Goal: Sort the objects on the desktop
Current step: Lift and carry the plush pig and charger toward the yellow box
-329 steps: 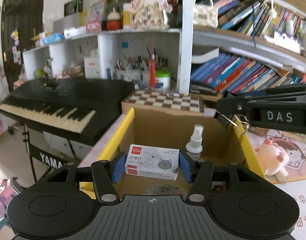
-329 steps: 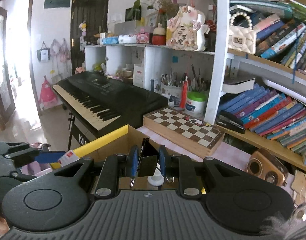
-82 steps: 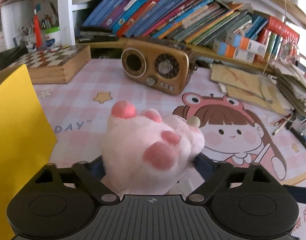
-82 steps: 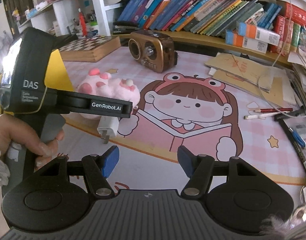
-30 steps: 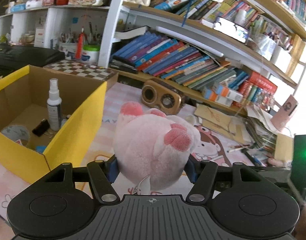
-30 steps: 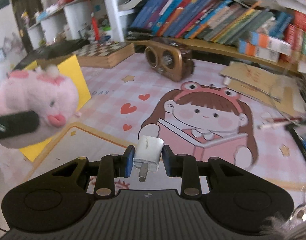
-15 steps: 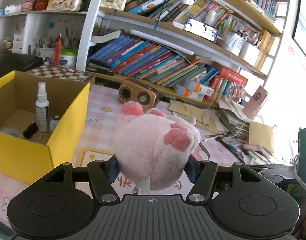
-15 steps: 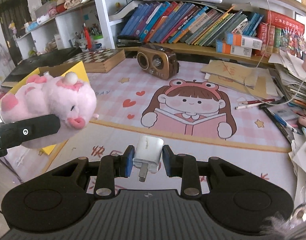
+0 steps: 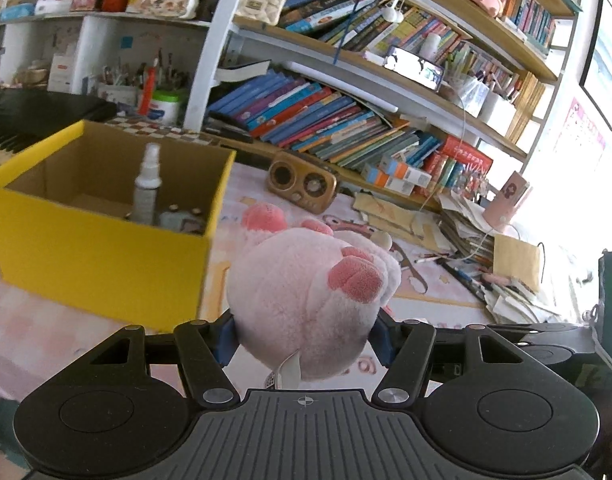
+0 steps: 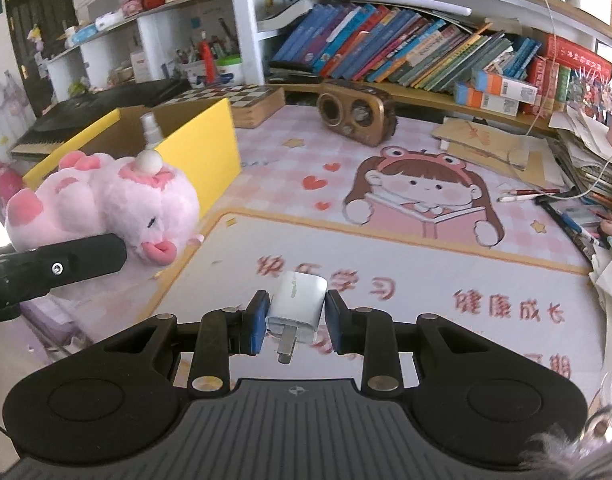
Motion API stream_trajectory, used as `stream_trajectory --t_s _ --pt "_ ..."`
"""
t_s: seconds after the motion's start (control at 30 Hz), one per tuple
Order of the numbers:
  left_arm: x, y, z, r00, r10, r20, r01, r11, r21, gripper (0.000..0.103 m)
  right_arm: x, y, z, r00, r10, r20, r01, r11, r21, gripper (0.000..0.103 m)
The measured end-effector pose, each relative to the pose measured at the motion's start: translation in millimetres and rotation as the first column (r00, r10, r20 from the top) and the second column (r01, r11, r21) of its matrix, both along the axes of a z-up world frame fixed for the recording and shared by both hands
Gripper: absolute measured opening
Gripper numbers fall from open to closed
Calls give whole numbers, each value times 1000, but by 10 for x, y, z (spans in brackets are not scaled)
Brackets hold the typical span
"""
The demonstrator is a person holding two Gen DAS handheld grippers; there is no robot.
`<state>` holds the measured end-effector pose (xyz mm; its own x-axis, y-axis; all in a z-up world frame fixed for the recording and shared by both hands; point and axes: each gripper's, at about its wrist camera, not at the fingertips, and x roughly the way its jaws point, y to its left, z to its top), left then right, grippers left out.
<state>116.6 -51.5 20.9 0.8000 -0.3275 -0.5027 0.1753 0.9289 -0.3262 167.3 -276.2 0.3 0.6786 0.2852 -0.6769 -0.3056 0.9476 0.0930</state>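
Observation:
My left gripper (image 9: 306, 338) is shut on a pink plush pig (image 9: 306, 300) and holds it in the air in front of the yellow cardboard box (image 9: 97, 256). The pig also shows in the right wrist view (image 10: 105, 208), with the left gripper's finger under it. My right gripper (image 10: 295, 322) is shut on a white charger plug (image 10: 299, 308), held above the pink desk mat (image 10: 426, 280). The box (image 10: 209, 140) holds a white spray bottle (image 9: 147, 186) and small items.
A brown retro radio (image 10: 356, 114) and a chessboard box (image 10: 245, 98) stand behind the mat. Bookshelves (image 9: 326, 116) line the back. Piles of paper, pens and cables (image 10: 578, 184) crowd the right edge. A black keyboard (image 10: 105, 100) lies left of the box.
Both grippers have pulled back and risen a little, still holding the pig and the charger. The yellow box now appears closer and more to the left front of the left gripper.

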Motion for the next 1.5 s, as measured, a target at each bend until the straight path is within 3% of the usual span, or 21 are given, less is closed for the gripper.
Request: stream_trajectory --t_s 0.67,1.5 --pt "-725 789 -116 998 -5 -58 5 1000 1 63 -886 857 -79 999 32 -33 -31 999 34 28" --pt "-1127 1446 -119 985 163 -61 -164 986 -18 63 -1071 1559 -29 982 188 -22 -187 982 25 28"
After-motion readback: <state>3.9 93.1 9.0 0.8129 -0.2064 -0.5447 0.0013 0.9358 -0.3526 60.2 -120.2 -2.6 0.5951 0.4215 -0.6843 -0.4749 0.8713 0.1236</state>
